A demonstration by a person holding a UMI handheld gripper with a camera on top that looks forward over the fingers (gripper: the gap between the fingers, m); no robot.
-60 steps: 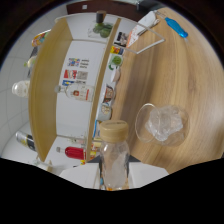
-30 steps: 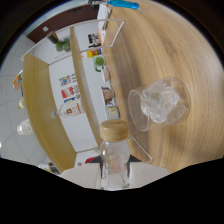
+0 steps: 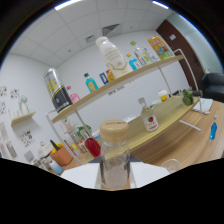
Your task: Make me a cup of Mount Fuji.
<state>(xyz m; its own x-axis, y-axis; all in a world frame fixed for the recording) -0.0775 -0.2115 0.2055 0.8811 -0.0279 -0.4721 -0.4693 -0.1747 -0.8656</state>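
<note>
- Gripper (image 3: 115, 186): fingers themselves hidden in the dark lower band of the view, so how wide the jaws stand cannot be told.
- Clear bottle (image 3: 115, 157) with tan cap rises upright from the place where the fingers lie; contents look clear. Whether the fingers press on it cannot be told.
- Just right of the bottle's base: rim of a clear glass (image 3: 171, 165), only its top showing, over a pale surface.
- Left of the bottle: a red rounded object (image 3: 92, 146), an orange pot (image 3: 62, 156) with green leaves, and more small items too blurred to name.
- Beyond the bottle: wooden table (image 3: 200, 137). A small clear bottle with red label (image 3: 149, 119) stands upright near its far edge. A blue object (image 3: 214, 131) lies toward the table's right end.
- Behind the table: lower wooden shelf (image 3: 165, 114) carrying a small jar and a green item at its right end.
- Upper wooden shelf (image 3: 125, 80) against the white wall: dark canister (image 3: 57, 92) at left end, blue bottles, a large white jug (image 3: 111, 54) near the middle, a colourful box (image 3: 158, 47) at right end.
- Ceiling panels and strip lights overhead.
</note>
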